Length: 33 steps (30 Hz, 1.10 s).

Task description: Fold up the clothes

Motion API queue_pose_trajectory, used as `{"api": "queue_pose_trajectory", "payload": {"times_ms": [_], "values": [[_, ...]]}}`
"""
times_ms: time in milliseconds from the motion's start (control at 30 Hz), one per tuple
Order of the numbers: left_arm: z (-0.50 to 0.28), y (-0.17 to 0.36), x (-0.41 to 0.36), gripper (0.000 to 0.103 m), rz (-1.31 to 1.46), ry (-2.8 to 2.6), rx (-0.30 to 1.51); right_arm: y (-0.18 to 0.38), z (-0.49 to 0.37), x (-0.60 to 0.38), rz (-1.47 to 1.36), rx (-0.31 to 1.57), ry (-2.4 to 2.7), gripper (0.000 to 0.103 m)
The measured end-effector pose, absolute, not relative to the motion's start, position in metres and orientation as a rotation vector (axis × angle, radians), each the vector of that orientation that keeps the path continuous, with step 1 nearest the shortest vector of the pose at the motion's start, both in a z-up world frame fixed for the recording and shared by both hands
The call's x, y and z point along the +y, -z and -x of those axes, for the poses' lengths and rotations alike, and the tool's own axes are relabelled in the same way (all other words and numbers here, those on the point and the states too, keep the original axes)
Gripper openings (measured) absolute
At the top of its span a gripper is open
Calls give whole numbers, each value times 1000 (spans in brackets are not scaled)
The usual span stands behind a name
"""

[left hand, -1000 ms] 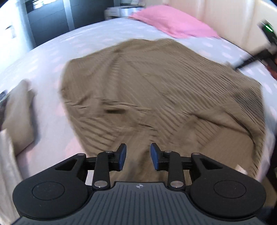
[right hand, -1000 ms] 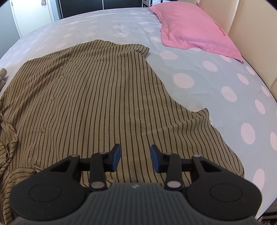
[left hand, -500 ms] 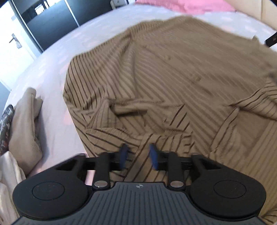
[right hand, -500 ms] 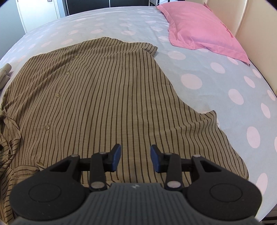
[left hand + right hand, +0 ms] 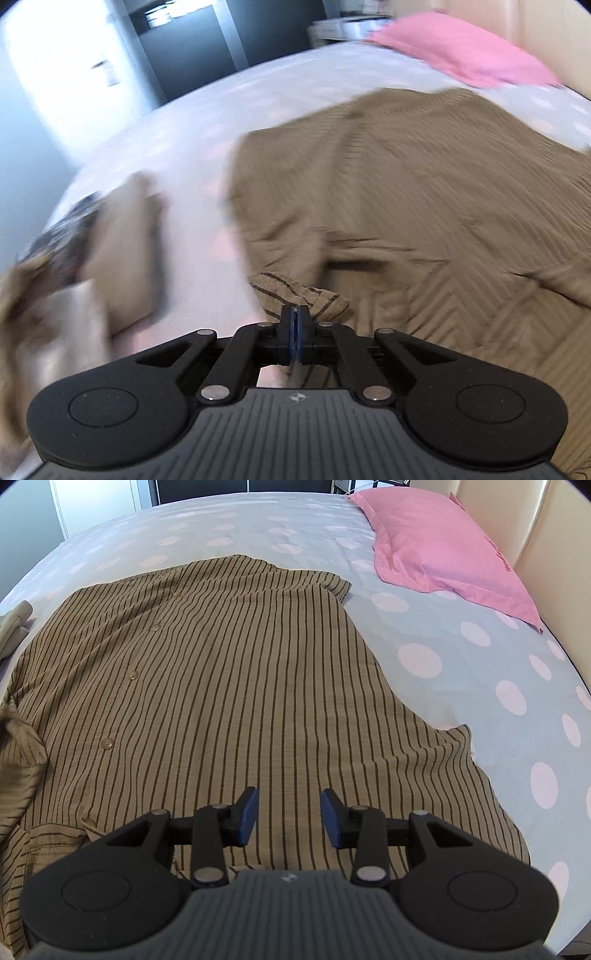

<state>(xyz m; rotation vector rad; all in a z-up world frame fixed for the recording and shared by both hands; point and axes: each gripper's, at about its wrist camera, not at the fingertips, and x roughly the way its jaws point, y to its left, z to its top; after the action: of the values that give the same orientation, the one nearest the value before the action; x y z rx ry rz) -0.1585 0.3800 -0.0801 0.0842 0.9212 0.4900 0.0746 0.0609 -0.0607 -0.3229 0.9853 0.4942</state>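
Note:
A tan shirt with thin dark stripes (image 5: 221, 686) lies spread on the bed, buttons running up its left half. In the left wrist view the same shirt (image 5: 424, 192) is blurred by motion. My left gripper (image 5: 294, 325) is shut on a bunched fold of the shirt's edge (image 5: 291, 291), which sticks up past the pads. My right gripper (image 5: 289, 810) hovers open over the shirt's near part, with nothing between its fingers.
A pink pillow (image 5: 443, 550) lies at the far right by the cream headboard (image 5: 546, 524). The sheet (image 5: 461, 664) is pale with pink dots. A pile of beige folded clothes (image 5: 118, 243) sits left of the shirt. Dark cupboards (image 5: 192, 48) stand beyond the bed.
My left gripper went from open to shut, pinching the shirt's edge, and its view swung left toward the clothes pile. The right gripper stayed open and nearly still.

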Motion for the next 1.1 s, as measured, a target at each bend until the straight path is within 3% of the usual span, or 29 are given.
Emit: {"api": "queue_pose_trajectory", "payload": {"times_ms": [300,633,833,1000,1100], "values": [[222,98,421,0,-98,-835,1118,57,-71,66,317,980,-498,41],[243,125,429,3,-211,-841,1295,49,-69,59,282,972,-490,41],[261,95,426,8,-44,-669,1177,50,-75,54,246,1003,-468,41],[255,83,440,26,121,-638,1048,52,-71,60,265,1002,-493,41],[243,86,448,29,162,-642,1029,52,-69,60,274,994,-500,41]]}}
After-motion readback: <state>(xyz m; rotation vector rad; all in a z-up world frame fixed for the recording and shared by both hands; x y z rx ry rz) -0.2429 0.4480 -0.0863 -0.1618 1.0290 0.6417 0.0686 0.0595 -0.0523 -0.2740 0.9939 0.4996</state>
